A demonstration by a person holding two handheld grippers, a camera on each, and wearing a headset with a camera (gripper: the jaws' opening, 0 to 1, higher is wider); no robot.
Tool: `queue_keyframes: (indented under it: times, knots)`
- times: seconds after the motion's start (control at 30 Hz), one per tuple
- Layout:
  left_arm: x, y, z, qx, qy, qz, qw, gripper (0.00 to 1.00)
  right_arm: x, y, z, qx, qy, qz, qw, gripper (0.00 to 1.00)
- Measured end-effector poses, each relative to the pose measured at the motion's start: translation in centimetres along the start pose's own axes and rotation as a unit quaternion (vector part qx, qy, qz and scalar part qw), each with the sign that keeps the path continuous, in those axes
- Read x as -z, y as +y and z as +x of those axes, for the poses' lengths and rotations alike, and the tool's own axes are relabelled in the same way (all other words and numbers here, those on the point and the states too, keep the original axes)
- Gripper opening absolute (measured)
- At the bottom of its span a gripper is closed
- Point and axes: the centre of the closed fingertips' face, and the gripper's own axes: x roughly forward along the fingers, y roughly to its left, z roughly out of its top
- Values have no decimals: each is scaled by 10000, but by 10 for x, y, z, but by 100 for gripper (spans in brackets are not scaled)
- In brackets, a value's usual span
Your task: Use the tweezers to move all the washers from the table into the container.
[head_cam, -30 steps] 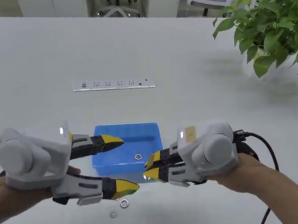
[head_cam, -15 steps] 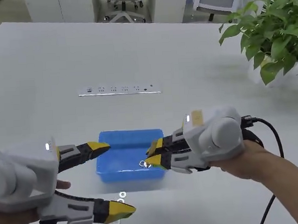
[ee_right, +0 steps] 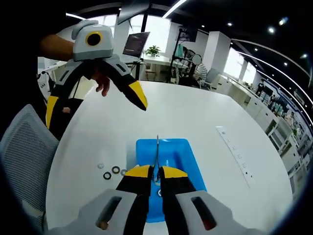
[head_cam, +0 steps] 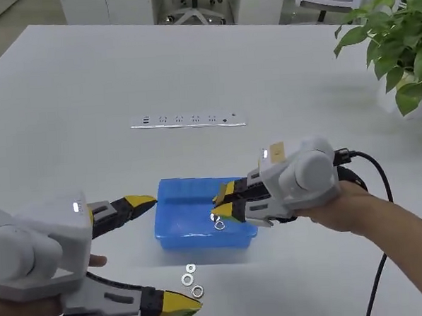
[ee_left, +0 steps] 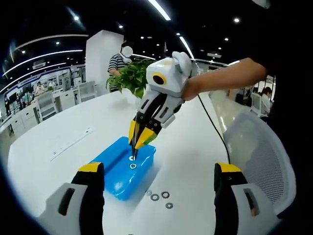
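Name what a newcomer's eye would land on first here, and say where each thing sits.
The blue container mid-table stands out, with the right gripper poised over it, shut on thin tweezers. Three washers lie on the white table just on the person's side of it, near the wide-open left gripper.

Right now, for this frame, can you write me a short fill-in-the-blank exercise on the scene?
1. The right tool is shut on the ___.
2. The left tool holds nothing; its jaws stand ___.
3. One washer lies inside the ___ container.
4. Loose washers lie on the ___ just outside the container.
Missing words: tweezers; open; blue; table.
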Motion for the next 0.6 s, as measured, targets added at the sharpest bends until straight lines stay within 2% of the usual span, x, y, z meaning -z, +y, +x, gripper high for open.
queue_keyframes:
  times: [0.3, 0.43, 0.5, 0.6]
  knots:
    - [0, 4, 0, -81, 78, 36, 9999, 99, 5, -4, 20, -147, 31, -29, 9999, 8]
    - [-1, 6, 4, -62, 116, 45, 9999, 93, 12, -6, 28, -196, 87, 1, 9998, 8]
    - [-1, 12, 7, -95, 194, 127, 9997, 91, 13, -7, 31, -235, 92, 9, 9997, 8]
    - [-5, 20, 10, -103, 203, 215, 9995, 85, 15, -7, 35, -294, 95, 13, 9995, 8]
